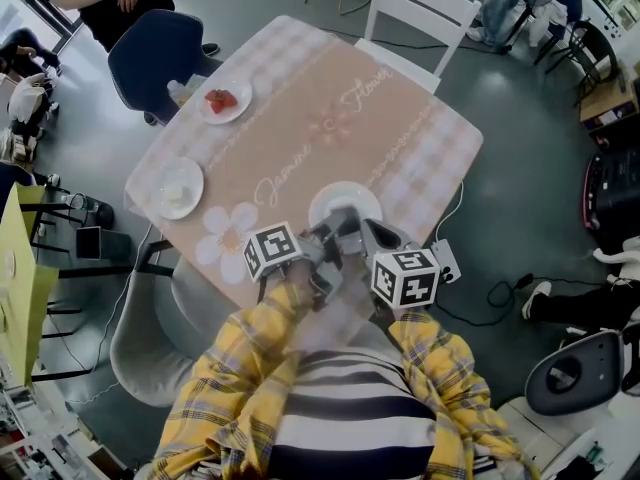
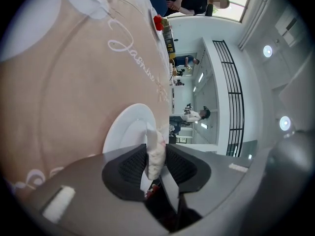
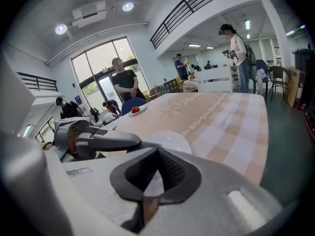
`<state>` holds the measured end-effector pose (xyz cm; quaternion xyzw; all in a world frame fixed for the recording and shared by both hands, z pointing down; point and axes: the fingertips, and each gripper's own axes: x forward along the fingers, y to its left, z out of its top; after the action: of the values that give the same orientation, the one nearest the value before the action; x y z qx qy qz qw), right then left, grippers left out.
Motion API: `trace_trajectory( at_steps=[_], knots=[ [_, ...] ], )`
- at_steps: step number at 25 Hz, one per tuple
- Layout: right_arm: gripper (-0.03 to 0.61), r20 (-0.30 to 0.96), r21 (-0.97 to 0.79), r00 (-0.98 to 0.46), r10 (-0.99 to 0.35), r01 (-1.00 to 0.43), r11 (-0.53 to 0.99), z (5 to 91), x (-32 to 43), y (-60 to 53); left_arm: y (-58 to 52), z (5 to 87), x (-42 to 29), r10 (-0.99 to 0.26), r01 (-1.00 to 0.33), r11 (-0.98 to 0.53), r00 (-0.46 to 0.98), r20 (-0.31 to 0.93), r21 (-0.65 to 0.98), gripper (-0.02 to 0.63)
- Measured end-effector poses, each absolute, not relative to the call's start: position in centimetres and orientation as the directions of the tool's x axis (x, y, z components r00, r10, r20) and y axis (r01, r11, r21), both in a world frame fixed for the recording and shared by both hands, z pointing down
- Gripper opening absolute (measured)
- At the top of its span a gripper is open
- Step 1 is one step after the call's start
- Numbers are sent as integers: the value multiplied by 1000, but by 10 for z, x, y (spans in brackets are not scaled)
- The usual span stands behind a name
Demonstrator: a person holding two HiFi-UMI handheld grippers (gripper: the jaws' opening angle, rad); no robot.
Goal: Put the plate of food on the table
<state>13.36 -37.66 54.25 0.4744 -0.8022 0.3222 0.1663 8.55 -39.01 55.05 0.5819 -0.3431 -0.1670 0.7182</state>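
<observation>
Between the pads of the left gripper (image 2: 155, 149) stands the near rim of the white plate (image 2: 123, 132), together with a pale lumpy piece (image 2: 156, 156) that I cannot identify; the fingers are clamped on this rim. The right gripper (image 3: 156, 157) has its fingers closed on the same rim, just beside the left ones. In the head view both grippers cover the near half of the plate, so the food on it is hard to see. The plate is over the table (image 1: 400, 118), just past the table's near edge, but I cannot tell if its bottom touches the cloth. Ahead of the fingertips is a wide stretch of bare cloth. Far to the left of the fingers lie a plate with red food (image 1: 224, 100) and a second small plate (image 1: 180, 186), both near the table's left edge.
</observation>
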Motion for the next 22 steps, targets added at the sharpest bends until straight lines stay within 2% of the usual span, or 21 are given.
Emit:
trace_trajectory(
  at_steps=[5, 8, 12, 16, 19, 21, 22],
  knots=[
    [-3, 573, -362, -496, -653, -867, 341, 543, 135, -375, -386, 552, 90, -570, -296, 277, 715, 404, 914, 164],
    [-3, 571, -363, -497, -654, -867, 342, 542, 135, -376, -385, 549, 92, -535, -414, 212, 709, 459, 885, 215],
    [-3, 566, -380, -503, -654, -862, 335, 542, 136, -375, -382, 547, 89, -522, -591, 70, 665, 534, 804, 230],
    [-3, 563, -382, -506, -653, -860, 337, 542, 136, -375, -378, 549, 86, -501, -734, -121, 627, 597, 669, 218],
    [-3, 563, -383, -510, -650, -858, 341, 544, 134, -373, -378, 551, 79, -514, -832, -260, 549, 659, 490, 202],
    [-3, 563, -382, -513, -648, -857, 346, 544, 134, -372, -378, 548, 77, -536, -863, -334, 504, 677, 378, 174],
    [-3, 563, -382, -514, -647, -856, 348, 544, 133, -371, -379, 547, 76, -547, -870, -354, 490, 678, 343, 131]
  ],
)
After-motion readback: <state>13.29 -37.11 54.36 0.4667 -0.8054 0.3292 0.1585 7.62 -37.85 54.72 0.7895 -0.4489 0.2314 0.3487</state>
